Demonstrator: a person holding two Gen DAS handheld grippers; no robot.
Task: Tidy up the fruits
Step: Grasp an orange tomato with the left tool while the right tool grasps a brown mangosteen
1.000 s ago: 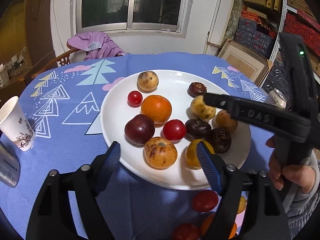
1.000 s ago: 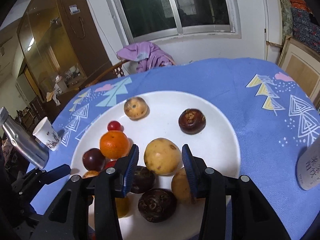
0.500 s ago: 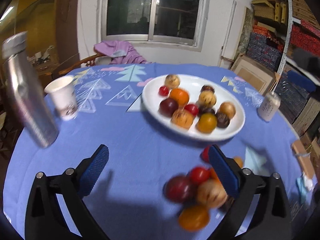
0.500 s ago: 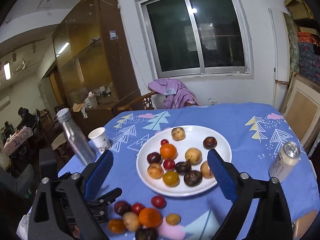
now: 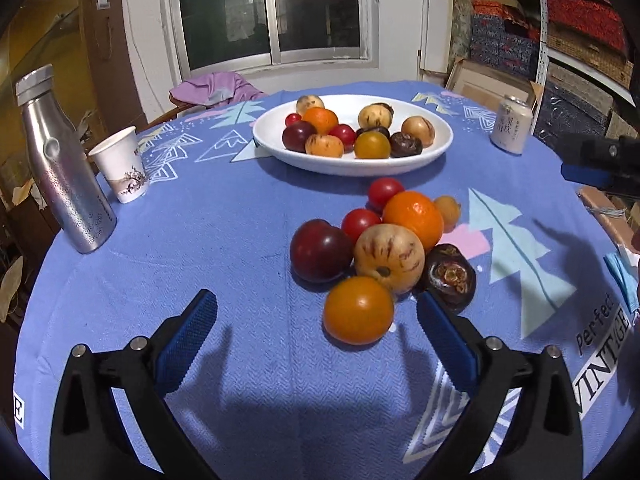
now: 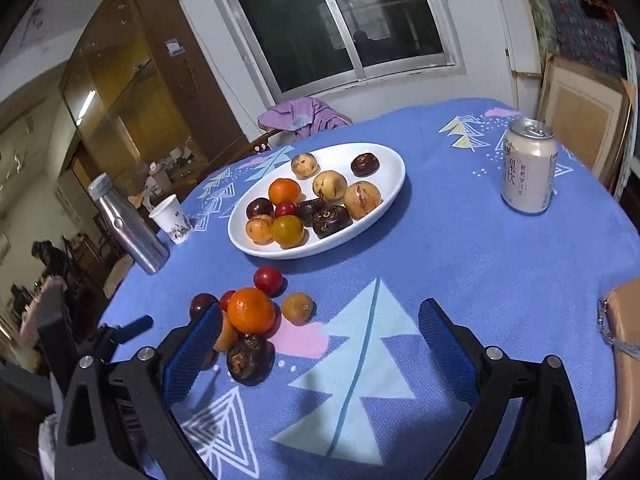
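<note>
A white plate (image 5: 340, 166) holding several fruits sits toward the back of the blue tablecloth. In front of it lies a loose pile: an orange (image 5: 414, 216), a dark plum (image 5: 320, 250), a speckled yellow fruit (image 5: 388, 258), a yellow-orange tomato (image 5: 358, 310) and a dark wrinkled fruit (image 5: 450, 276). My left gripper (image 5: 314, 312) is open and empty, just short of the tomato. My right gripper (image 6: 320, 320) is open and empty over the cloth, right of the orange (image 6: 252, 310) and dark fruit (image 6: 250, 358). The plate (image 6: 384, 168) lies beyond it.
A silver bottle (image 5: 60, 160) and a paper cup (image 5: 122, 166) stand at the left. A drink can (image 6: 528, 168) stands at the right, a cardboard box (image 6: 624, 320) at the table's right edge. A chair with purple cloth (image 5: 216, 88) is behind the table.
Both grippers have drawn back from the plate toward the near side and opened wide. The fruits that were between their jaws stay on the plate. The loose pile has come into view.
</note>
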